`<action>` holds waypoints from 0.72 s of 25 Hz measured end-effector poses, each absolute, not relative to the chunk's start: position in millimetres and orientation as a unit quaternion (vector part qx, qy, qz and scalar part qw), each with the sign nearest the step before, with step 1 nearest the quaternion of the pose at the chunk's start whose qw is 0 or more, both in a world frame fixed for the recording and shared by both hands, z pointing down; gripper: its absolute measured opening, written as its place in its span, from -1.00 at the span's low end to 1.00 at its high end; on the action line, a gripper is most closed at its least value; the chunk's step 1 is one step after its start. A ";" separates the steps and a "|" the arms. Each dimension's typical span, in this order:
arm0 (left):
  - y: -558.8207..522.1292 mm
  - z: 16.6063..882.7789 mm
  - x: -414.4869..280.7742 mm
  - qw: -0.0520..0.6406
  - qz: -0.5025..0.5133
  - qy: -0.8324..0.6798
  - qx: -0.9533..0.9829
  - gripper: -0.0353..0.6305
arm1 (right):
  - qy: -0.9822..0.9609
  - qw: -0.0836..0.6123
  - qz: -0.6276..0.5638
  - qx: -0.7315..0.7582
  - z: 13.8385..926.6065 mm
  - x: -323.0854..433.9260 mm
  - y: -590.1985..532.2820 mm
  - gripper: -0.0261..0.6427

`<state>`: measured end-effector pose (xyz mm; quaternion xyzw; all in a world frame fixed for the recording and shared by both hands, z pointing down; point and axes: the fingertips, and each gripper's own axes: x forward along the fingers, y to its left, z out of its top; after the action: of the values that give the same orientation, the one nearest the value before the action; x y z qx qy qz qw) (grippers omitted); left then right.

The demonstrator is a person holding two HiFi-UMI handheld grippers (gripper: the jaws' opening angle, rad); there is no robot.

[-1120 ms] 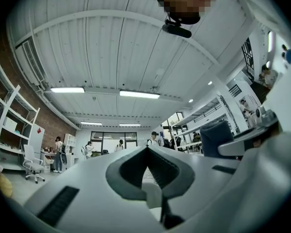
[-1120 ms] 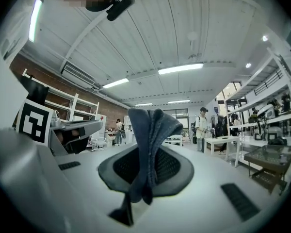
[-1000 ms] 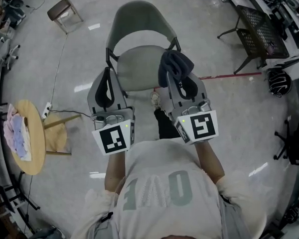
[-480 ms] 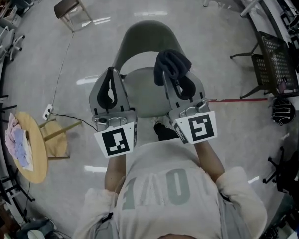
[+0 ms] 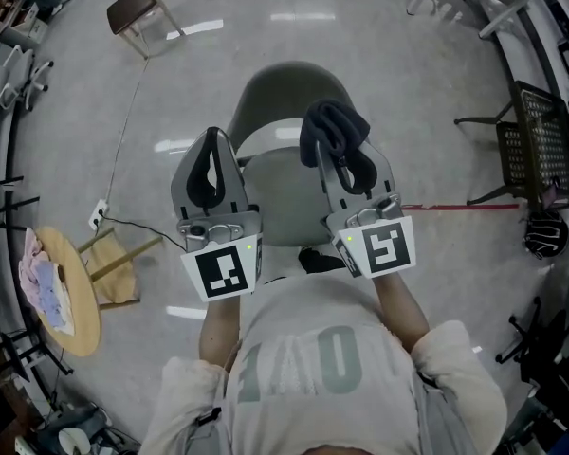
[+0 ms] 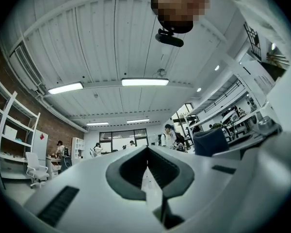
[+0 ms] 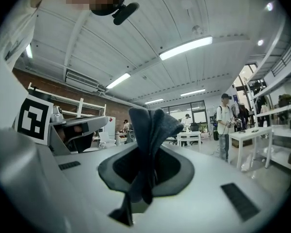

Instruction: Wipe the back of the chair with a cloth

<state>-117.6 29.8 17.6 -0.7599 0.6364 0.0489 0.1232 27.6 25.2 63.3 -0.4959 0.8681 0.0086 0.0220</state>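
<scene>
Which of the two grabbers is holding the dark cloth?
The right gripper: its jaws are shut on the dark cloth, which bunches up past their tips. The left gripper has its jaws shut together with nothing between them.

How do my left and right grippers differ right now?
The left gripper is shut on nothing, jaws pressed together; the right gripper is shut on a dark cloth. The cloth bunches up past the right gripper's tips, while the left gripper's tips are bare. Both sit side by side over the chair.
</scene>
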 end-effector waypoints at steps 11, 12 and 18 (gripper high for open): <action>1.4 20.5 -140.2 0.123 0.029 0.643 -0.756 -0.85 | 0.868 -0.003 -0.015 -0.497 78.4 13.9 -7.0 -0.74; -0.4 19.8 -143.5 0.123 0.034 0.640 -0.758 -0.85 | 0.867 -0.004 -0.010 -0.498 77.3 8.3 -8.1 -0.74; -7.2 19.0 -144.6 0.106 0.063 0.608 -0.784 -0.85 | 0.854 0.002 0.003 -0.521 69.6 -14.5 -3.0 -0.74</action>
<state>-144.6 -7.2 19.0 -0.7839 0.6084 0.0630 0.1064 -14.5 -3.0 69.6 -0.5206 0.8538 0.0033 0.0025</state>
